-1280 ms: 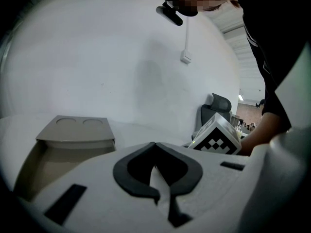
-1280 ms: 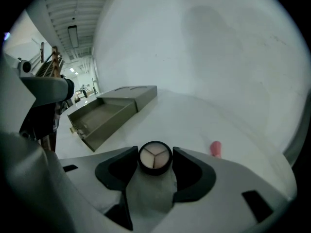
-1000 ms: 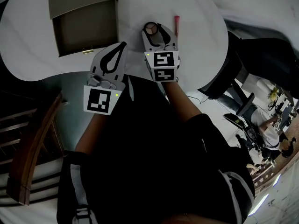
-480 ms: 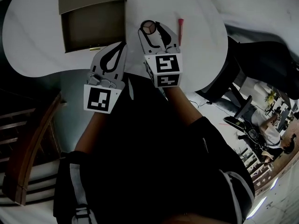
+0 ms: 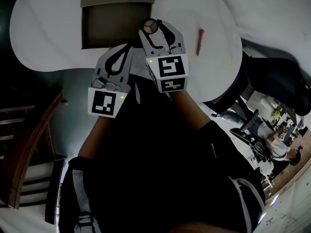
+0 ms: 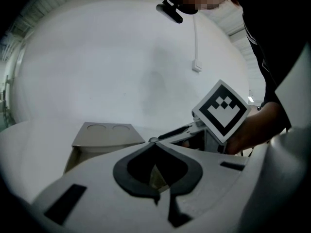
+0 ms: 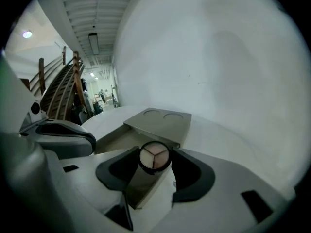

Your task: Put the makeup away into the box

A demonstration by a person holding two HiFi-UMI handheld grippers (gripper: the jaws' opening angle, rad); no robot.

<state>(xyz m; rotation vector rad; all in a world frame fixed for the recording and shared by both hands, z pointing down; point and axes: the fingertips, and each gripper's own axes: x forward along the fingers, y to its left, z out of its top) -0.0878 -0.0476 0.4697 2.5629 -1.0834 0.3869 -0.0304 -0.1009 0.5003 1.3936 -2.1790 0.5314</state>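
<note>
The left gripper is closed: its jaw tips meet with nothing between them. Just beside it, the right gripper clamps a round black compact with three pale makeup segments, positioned at the right edge of the tan open-drawer box. Further right, a slim pink stick lies on the white round table.

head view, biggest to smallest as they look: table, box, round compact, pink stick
1. table
2. box
3. round compact and pink stick: too close to rank. The stick looks longer, the compact wider.
</note>
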